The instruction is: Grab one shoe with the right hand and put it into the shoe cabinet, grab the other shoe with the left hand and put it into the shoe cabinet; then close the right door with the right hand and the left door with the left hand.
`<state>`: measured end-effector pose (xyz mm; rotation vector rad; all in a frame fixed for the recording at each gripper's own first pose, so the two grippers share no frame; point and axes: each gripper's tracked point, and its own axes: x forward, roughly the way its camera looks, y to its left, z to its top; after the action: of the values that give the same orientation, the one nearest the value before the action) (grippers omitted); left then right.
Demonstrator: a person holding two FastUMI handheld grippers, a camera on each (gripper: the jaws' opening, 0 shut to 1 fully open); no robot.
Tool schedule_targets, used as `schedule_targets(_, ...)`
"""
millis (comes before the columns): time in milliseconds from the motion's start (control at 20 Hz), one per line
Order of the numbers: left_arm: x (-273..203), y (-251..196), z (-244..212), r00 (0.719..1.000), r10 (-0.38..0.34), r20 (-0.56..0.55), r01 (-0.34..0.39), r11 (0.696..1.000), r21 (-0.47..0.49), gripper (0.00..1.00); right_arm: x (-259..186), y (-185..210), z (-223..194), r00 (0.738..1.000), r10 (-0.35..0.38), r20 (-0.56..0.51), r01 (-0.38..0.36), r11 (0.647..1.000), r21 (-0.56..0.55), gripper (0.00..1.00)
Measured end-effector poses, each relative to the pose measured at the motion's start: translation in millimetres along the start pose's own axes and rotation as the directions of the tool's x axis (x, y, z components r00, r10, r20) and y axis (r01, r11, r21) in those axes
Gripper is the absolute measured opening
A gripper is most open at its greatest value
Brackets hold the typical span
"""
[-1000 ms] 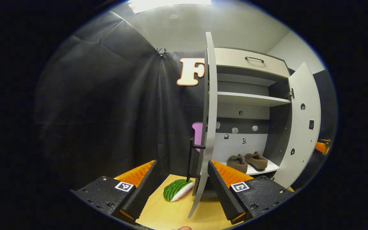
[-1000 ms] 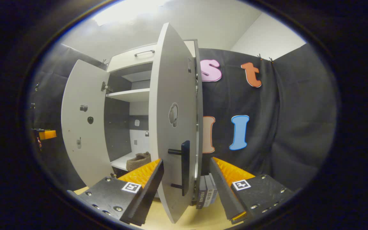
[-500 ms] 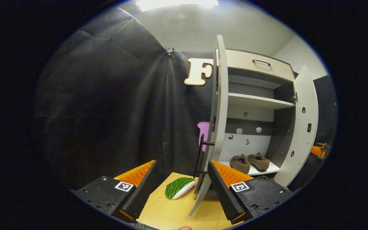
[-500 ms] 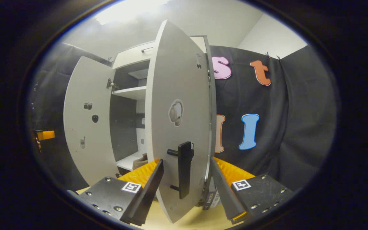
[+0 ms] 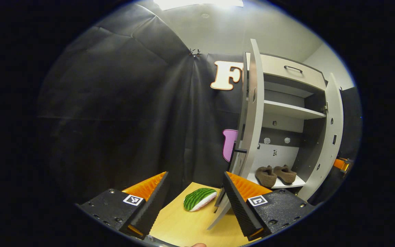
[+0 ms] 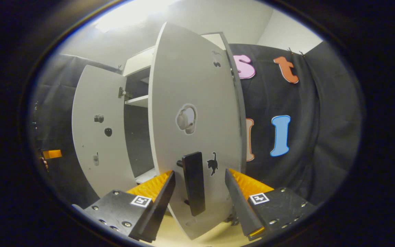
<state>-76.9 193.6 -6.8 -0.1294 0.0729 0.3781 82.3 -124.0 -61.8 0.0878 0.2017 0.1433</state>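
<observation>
The 2 shoes [image 5: 275, 174] sit on the cabinet's bottom shelf [image 5: 298, 184]. The right door [image 6: 197, 130] stands ajar, its upright handle [image 6: 194, 183] directly between the fingers of the released right hand-held gripper [image 6: 199, 190]. The left hand-held gripper [image 5: 194, 195], also released, is beside the left door [image 5: 252, 137].

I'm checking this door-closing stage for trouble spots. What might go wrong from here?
The right gripper straddles the right door's handle with its jaws open, so it may slip off the right door mid-swing. The left door stands wide open with the left gripper off it; the doors might collide. The shoes sit near the shelf's front and might be clipped.
</observation>
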Motion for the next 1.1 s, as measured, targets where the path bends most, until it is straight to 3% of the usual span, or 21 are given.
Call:
schedule_targets(150,-0.6,5.3,-1.4,1.0,0.006,-0.004,-0.006,1.0,-0.004,0.95,10.0,9.2,-2.4,1.0,0.02,-0.01,-0.02,1.0,-0.008,0.88)
schedule_targets(200,0.8,6.1,-1.2,1.0,0.009,-0.005,-0.009,1.0,-0.005,0.95,13.2,10.7,-4.9,1.0,0.021,-0.016,-0.021,1.0,-0.01,0.83)
schedule_targets(250,1.8,7.2,-0.7,1.0,0.012,-0.006,-0.012,1.0,-0.004,0.99,16.5,10.7,-6.2,1.0,0.016,-0.02,-0.016,1.0,-0.013,0.83)
schedule_targets(300,2.7,8.5,-0.3,1.0,0.015,-0.006,-0.015,1.0,-0.002,0.95,19.1,11.2,-7.7,1.0,0.015,-0.025,-0.015,1.0,-0.015,0.83)
schedule_targets(400,3.4,11.2,-0.6,1.0,0.022,-0.008,-0.022,1.0,0.004,0.95,25.2,11.3,-9.7,0.999,0.009,-0.032,-0.009,1.0,-0.014,0.83)
schedule_targets(450,4.6,11.7,-0.9,1.0,0.023,-0.01,-0.023,1.0,0.006,0.95,26.3,14.0,-11.6,0.999,0.02,-0.036,-0.02,1.0,-0.004,0.84)
schedule_targets(500,4.9,11.7,-1.4,1.0,0.023,-0.013,-0.023,1.0,0.005,0.95,29.3,15.9,-14.0,0.999,0.027,-0.041,-0.026,1.0,0.008,0.93)
schedule_targets(600,6.5,10.2,-1.9,1.0,0.018,-0.022,-0.019,1.0,-0.001,0.95,37.0,18.9,-13.9,0.999,0.029,-0.037,-0.028,0.999,0.028,0.93)
schedule_targets(650,7.1,9.7,-3.2,1.0,0.014,-0.027,-0.014,1.0,-0.005,0.95,39.5,21.5,-16.0,0.999,0.033,-0.037,-0.032,0.999,0.04,0.98)
schedule_targets(750,7.6,8.4,-3.7,0.999,0.006,-0.033,-0.007,1.0,-0.005,0.91,46.1,25.0,-17.3,0.999,0.037,-0.028,-0.035,0.997,0.065,0.99)
schedule_targets(800,9.5,8.0,-1.8,0.999,0.005,-0.034,-0.005,1.0,-0.003,0.95,49.5,27.2,-18.3,0.999,0.039,-0.024,-0.037,0.997,0.075,0.99)
schedule_targets(850,11.7,7.1,-1.2,0.999,0.001,-0.037,-0.001,1.0,-0.001,0.91,52.2,29.8,-19.0,0.999,0.04,-0.022,-0.038,0.996,0.084,0.99)
schedule_targets(900,13.8,6.5,-0.4,0.999,-0.002,-0.036,0.002,1.0,-0.001,0.95,55.4,31.6,-19.8,0.999,0.038,-0.019,-0.036,0.995,0.093,0.99)
schedule_targets(1050,17.7,2.5,0.2,0.999,-0.021,-0.041,0.021,1.0,-0.001,0.95,63.2,36.9,-20.7,1.0,0.025,-0.01,-0.024,0.995,0.094,0.99)
schedule_targets(1100,19.4,0.4,0.4,0.999,-0.029,-0.043,0.029,1.0,0.0,0.91,64.8,38.4,-22.0,1.0,0.018,-0.011,-0.017,0.995,0.094,0.99)
